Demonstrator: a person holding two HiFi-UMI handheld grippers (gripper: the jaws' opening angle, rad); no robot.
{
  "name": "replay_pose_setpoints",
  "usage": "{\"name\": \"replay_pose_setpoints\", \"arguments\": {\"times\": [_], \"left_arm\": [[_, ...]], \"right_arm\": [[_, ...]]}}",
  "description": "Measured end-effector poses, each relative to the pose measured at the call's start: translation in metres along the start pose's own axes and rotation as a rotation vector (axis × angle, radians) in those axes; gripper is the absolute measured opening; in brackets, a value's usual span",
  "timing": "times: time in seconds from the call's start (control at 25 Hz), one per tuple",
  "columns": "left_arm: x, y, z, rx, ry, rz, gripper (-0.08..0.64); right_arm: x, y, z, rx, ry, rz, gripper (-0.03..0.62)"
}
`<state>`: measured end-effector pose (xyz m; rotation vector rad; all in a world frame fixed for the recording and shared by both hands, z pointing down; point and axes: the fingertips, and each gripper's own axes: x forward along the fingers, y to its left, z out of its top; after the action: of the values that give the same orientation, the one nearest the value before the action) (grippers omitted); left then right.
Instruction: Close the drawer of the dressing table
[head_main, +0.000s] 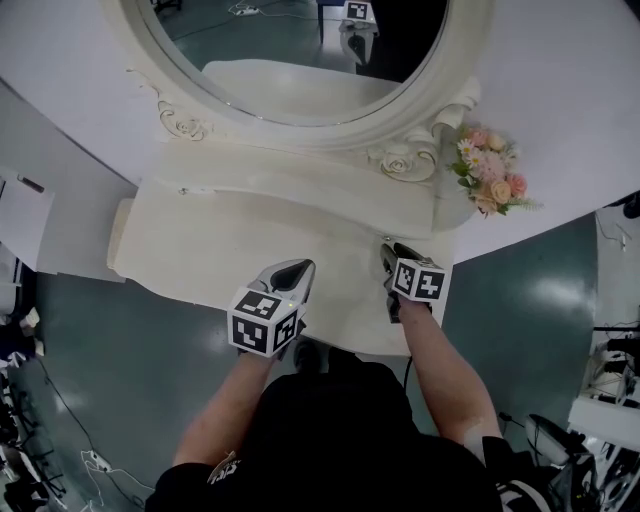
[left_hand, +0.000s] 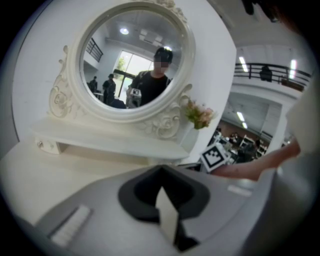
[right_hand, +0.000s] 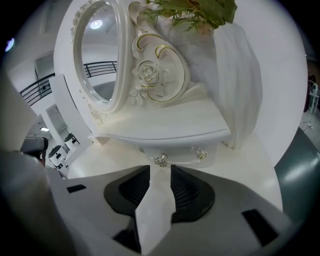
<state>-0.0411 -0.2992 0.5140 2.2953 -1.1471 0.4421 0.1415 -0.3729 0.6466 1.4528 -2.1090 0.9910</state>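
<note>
Our right hand-held gripper (right_hand: 160, 172) sits released, nothing in it, just short of the drawer (right_hand: 181, 155) below the mirror (right_hand: 97, 55) (left hand-held gripper (left_hand: 161, 172) clenched, empty). We reckon an off-centre shove could skew and jam it, or clip a knob (right_hand: 161, 160).

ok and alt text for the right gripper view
The right gripper, jaws open and empty, points at a small two-knob drawer under the shelf of the dressing table. An oval mirror stands to the left, with flowers at the top.
</note>
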Motion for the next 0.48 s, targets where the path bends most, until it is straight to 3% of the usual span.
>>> {"name": "replay_pose_setpoints", "arguments": {"times": [0.48], "left_arm": [[-0.050, -0.001, 0.005, 0.054, -0.083, -0.027, 0.008]], "right_arm": [[-0.061, 0.028, -0.001, -0.012, -0.092, -0.045, 0.100]]}}
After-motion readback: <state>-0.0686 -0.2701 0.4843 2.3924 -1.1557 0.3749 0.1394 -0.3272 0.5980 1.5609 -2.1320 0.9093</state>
